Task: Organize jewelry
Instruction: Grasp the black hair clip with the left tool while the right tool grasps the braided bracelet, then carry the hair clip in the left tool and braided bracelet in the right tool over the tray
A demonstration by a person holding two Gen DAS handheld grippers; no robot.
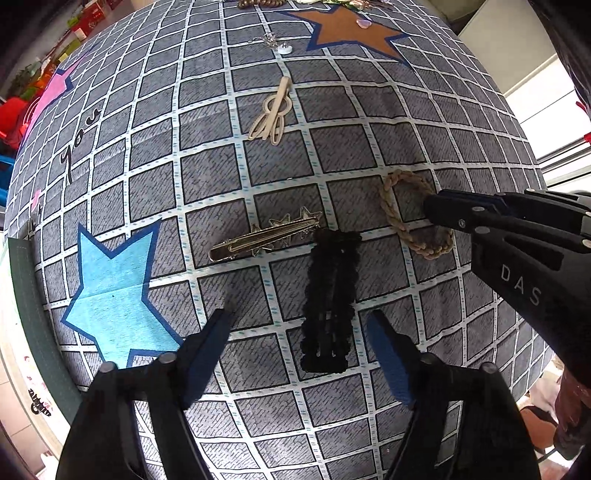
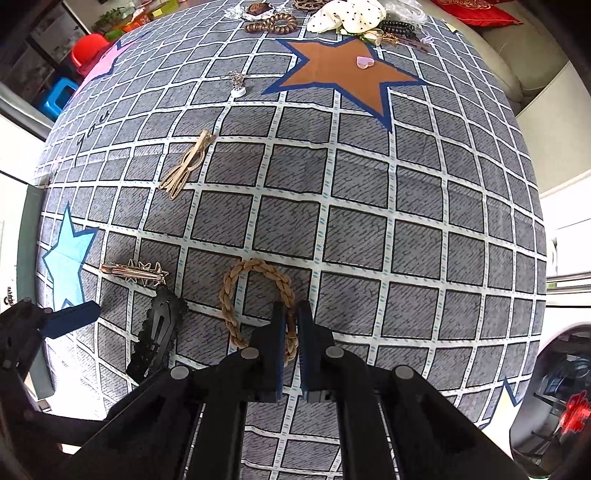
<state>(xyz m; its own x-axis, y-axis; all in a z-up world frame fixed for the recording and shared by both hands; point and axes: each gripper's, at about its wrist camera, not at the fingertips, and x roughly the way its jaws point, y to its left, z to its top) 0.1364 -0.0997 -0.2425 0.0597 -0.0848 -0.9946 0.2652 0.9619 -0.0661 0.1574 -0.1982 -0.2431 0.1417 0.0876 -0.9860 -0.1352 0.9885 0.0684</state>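
Observation:
A braided tan hair tie (image 2: pixel 255 291) lies on the grey checked cloth; my right gripper (image 2: pixel 291 317) is shut on its near edge. It also shows in the left wrist view (image 1: pixel 402 218), with the right gripper (image 1: pixel 430 212) on it. My left gripper (image 1: pixel 301 317) is open, its fingers on either side of a black scalloped snap clip (image 1: pixel 328 299), seen in the right wrist view too (image 2: pixel 159 328). A gold star clip (image 1: pixel 266 236) lies just beyond it. A cream openwork clip (image 1: pixel 271 114) lies farther out.
The checked cloth (image 2: pixel 369 221) has an orange star (image 2: pixel 340 74), a blue star (image 1: pixel 110 288) and a pink star. A small silver charm (image 2: pixel 238 83), a pink heart piece (image 2: pixel 365 62), brown beads (image 2: pixel 273 24) and a dotted white scrunchie (image 2: pixel 347 14) lie at the far edge.

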